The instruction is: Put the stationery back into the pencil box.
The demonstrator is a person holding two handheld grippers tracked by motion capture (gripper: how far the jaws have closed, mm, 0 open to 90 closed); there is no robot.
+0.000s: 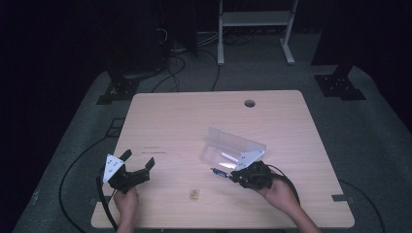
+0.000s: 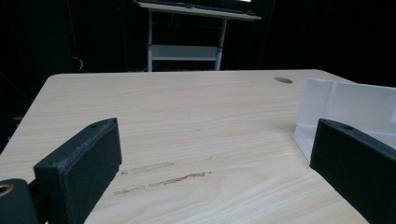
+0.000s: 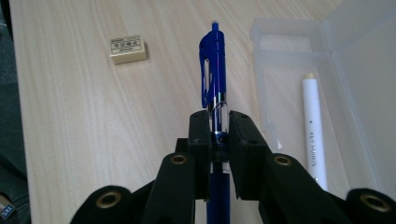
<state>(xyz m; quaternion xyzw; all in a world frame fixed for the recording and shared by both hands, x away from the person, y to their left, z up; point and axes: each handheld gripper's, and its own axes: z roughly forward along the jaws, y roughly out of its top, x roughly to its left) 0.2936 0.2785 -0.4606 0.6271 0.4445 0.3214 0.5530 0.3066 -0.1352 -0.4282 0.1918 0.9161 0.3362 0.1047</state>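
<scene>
Left claw [image 1: 138, 164], lower left of the high view: jaws wide apart, empty, above the desk [image 1: 194, 121]. Eraser [image 1: 194, 194] lies bottom centre, untouched. Right claw [image 3: 218, 122] is clamped on the blue pen [image 3: 213, 65] mid-barrel, beside the open clear case [image 3: 355, 60] holding a white pen [image 3: 314, 126]. Judged light, rigid, smooth; may pivot, so grip near centre.
</scene>
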